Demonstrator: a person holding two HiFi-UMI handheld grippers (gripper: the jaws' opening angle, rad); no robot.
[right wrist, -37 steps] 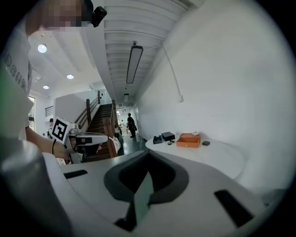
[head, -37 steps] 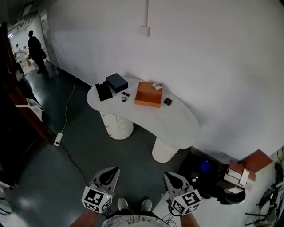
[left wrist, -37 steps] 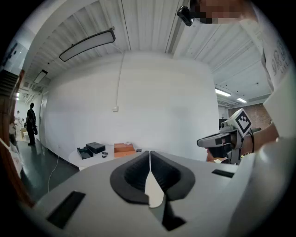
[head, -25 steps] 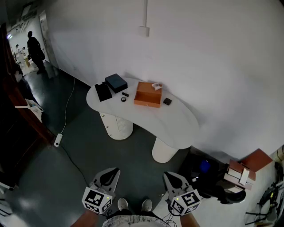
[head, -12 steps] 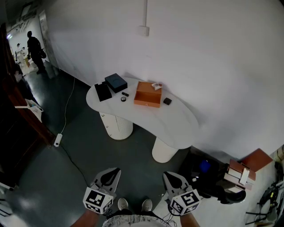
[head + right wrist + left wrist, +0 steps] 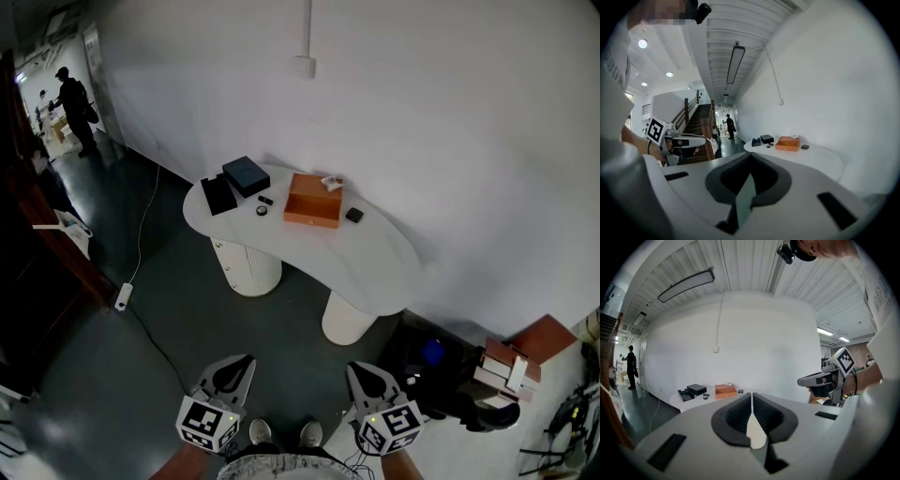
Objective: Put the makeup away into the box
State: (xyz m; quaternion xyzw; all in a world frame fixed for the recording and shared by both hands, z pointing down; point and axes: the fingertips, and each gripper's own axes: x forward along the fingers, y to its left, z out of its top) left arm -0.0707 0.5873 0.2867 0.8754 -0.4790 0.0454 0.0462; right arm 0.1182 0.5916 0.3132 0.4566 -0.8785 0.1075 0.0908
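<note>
The left gripper and the right gripper are built as pale grey shells with smooth, rounded tops. Black pads are set around the jaws in a curved, ribbed hollow. Dark rectangular slots are cut into each shell on either side. Behind each shell a cube is fitted, printed with black-and-white square markers. A white shirt with faint grey print on the sleeve is worn. A small black camera is carried at the head. White shoes are worn.
</note>
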